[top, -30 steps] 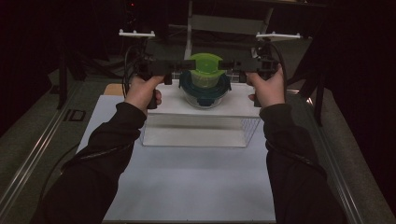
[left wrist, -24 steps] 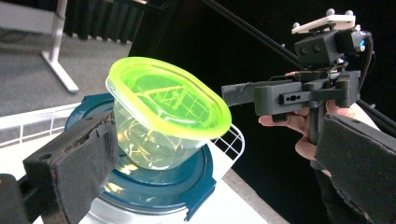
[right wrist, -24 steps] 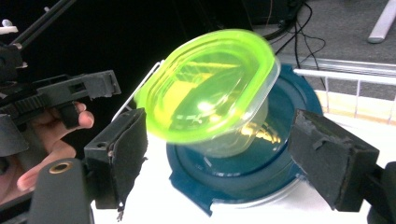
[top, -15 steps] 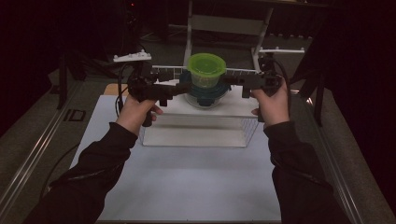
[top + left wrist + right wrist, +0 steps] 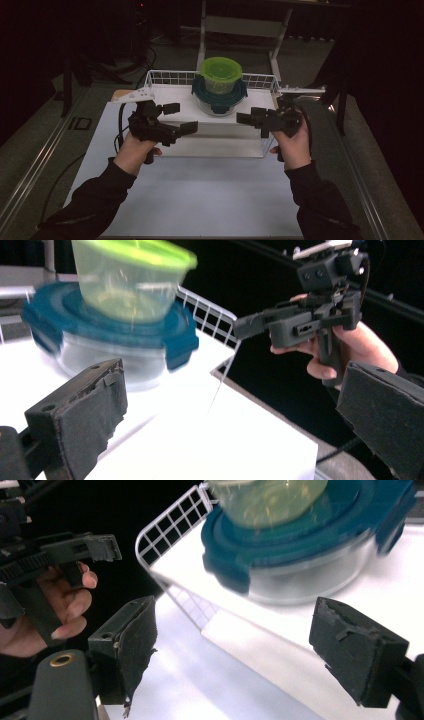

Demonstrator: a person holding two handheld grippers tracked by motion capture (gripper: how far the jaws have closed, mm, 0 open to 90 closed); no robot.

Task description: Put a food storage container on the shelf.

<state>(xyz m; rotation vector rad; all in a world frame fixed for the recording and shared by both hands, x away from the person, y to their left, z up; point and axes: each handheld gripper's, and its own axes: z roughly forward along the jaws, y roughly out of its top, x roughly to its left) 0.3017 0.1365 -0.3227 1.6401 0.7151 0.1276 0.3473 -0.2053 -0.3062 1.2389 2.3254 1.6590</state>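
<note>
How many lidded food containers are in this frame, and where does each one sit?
2. A clear round container with a teal clip-on lid sits on the white raised platform. A translucent green round container with a lime lid is stacked on that teal lid. Others may be hidden behind.

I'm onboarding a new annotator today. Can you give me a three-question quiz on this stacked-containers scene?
1. True or false: the round green-lidded plastic container stands on top of the clear container with the teal clip-on lid.
2. Multiple choice: the left gripper is (A) shut on the green container, (B) open and holding nothing, (C) resting flat on the table.
3. Fill in: the two containers stand on a white platform with a white ____ rail along its far edge.

Key: 1 true; 2 B; 3 wire. The right gripper is open too.
</note>
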